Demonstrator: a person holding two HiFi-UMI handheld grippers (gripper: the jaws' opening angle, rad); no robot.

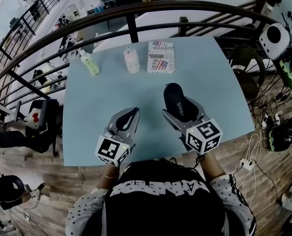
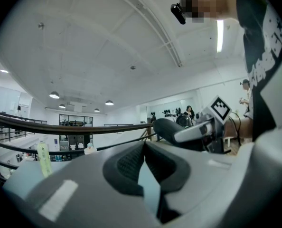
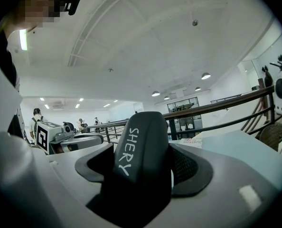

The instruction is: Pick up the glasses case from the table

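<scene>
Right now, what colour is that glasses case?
Black glasses case with white lettering, clearest in the right gripper view.

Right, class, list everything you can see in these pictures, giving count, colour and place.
table: 1, light blue, inside the railing
railing: 1, dark, around the table's far side
green bottle: 1, pale green, far left of table
whitish bottle: 1, far middle
printed box: 1, flag print, beside the whitish bottle
glasses case: 1, black, between the right jaws
left hand-held gripper: grey, shut, empty
right hand-held gripper: grey, clamping the glasses case
</scene>
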